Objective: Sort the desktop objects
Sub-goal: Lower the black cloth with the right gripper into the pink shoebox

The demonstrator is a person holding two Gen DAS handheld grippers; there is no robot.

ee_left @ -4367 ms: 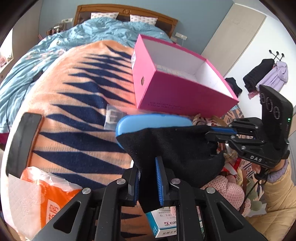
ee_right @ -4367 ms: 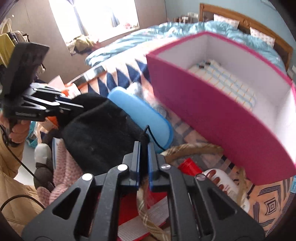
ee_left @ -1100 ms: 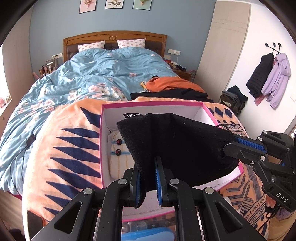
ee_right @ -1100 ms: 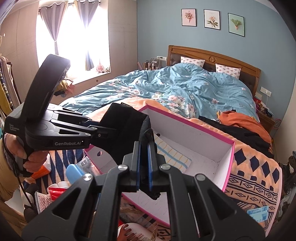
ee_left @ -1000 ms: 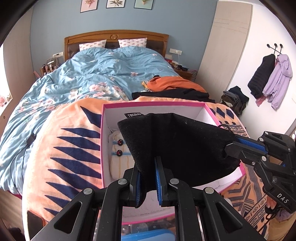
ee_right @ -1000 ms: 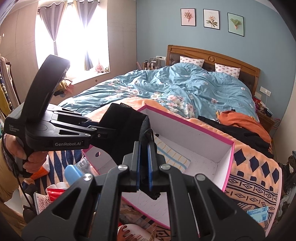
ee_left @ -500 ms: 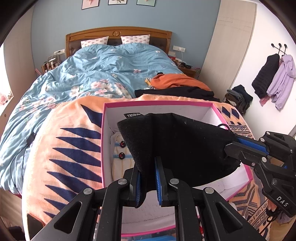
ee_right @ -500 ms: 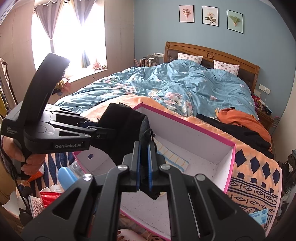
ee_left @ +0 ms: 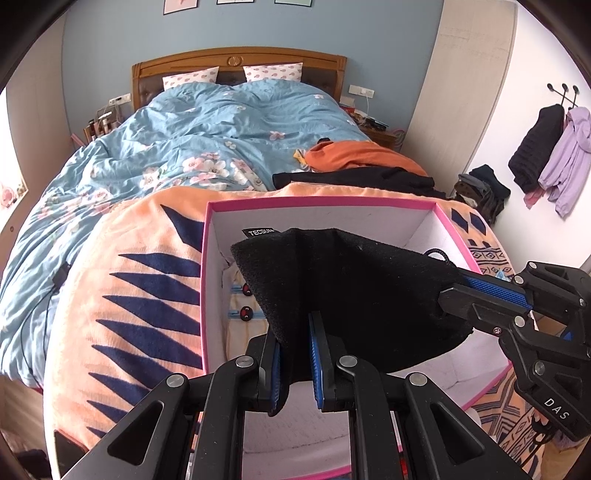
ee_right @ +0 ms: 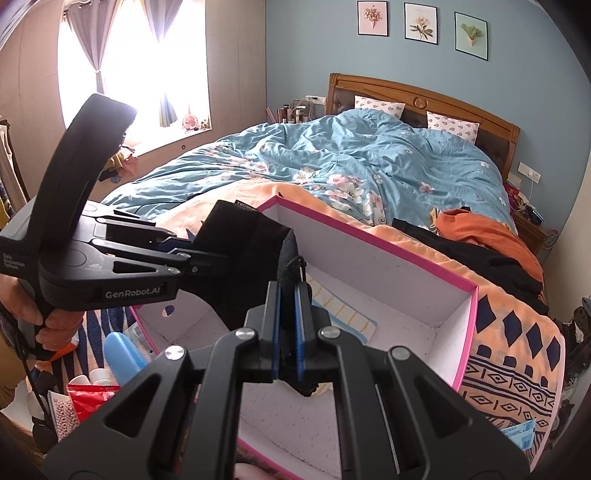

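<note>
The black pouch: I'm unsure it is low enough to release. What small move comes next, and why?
Probably lower it a little first. Both the left claw and the right claw grip the black pouch, which hangs above the pink box, over its white floor beside the striped cloth.

"TECSUN" on the pouch tag; "GenRobot.AI" on the left claw.

blue floral duvet | orange garment | three framed prints | window

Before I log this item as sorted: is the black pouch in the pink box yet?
Not yet: black pouch hangs above the pink box, clamped by both hand-held grippers.
</note>
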